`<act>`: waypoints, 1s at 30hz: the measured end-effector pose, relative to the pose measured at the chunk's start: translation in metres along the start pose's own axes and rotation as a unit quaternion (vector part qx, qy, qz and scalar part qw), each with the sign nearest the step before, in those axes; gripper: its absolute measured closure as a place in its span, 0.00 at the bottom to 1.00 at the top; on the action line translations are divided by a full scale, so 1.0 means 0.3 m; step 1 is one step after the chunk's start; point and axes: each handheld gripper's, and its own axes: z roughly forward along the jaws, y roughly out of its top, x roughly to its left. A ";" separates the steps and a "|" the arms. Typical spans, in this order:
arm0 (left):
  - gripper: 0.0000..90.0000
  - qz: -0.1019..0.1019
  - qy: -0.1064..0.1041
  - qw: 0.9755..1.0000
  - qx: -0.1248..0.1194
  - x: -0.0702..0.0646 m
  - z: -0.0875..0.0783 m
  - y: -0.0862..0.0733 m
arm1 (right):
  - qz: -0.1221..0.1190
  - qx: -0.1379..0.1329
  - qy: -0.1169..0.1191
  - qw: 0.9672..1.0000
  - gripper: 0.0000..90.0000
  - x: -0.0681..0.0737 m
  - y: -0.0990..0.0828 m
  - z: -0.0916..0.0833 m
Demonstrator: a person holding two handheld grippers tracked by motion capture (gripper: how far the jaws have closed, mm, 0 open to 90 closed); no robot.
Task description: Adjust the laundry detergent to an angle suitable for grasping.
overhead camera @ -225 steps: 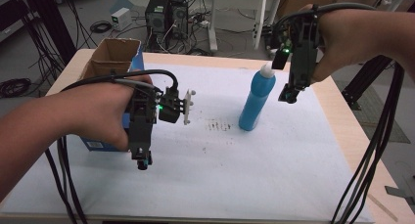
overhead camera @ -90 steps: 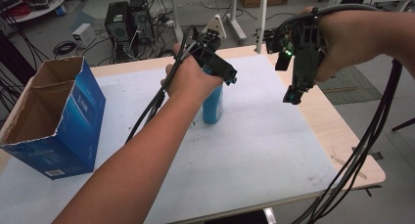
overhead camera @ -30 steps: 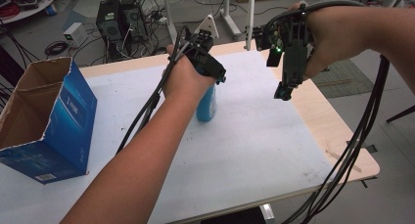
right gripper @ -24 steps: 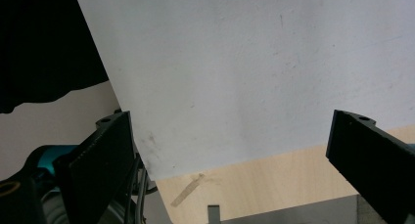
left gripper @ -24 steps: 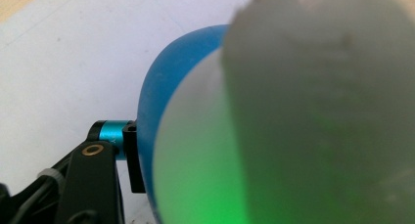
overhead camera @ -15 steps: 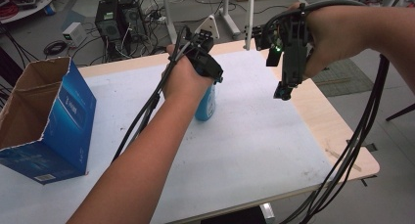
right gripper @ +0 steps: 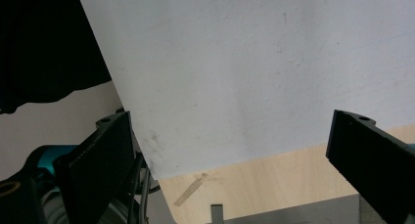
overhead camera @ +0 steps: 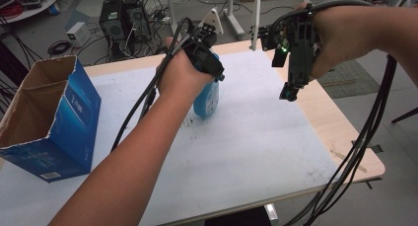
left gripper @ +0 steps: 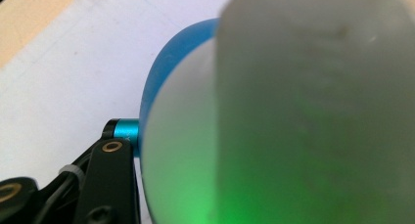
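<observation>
We see the left gripper [overhead camera: 209, 70] down over the top of the blue bottle [overhead camera: 207, 100], which stands upright mid-table on the white sheet [overhead camera: 256, 137]; the bottle crowds its camera, so we can't tell whether its jaws grip it. Right gripper [overhead camera: 291, 85] hangs above the table's right edge, jaws wide apart, holding nothing. Open blue box [overhead camera: 54, 122] sits far left.

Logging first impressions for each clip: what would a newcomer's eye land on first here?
Mid-table, the left tool is down over a blue bottle standing on the white sheet; its own view is crowded by the bottle's pale top. The right tool hangs open and empty above the table's right edge. A torn blue cardboard box sits far left.
</observation>
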 end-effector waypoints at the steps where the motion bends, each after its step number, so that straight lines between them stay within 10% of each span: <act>1: 0.48 0.004 -0.002 1.000 0.001 0.004 -0.014 -0.003 | -0.001 -0.002 0.000 1.000 0.04 0.001 0.002 -0.001; 16: 0.48 0.115 -0.044 0.992 0.016 0.061 -0.246 -0.126 | -0.011 0.000 -0.003 1.000 0.04 0.016 0.041 -0.012; 24: 0.48 0.183 -0.068 0.981 0.023 0.056 -0.332 -0.190 | -0.011 0.000 -0.001 1.000 0.04 0.003 0.071 -0.008; 30: 0.48 0.251 -0.096 0.963 0.025 0.030 -0.372 -0.256 | -0.021 0.001 0.002 1.000 0.04 0.001 0.109 -0.003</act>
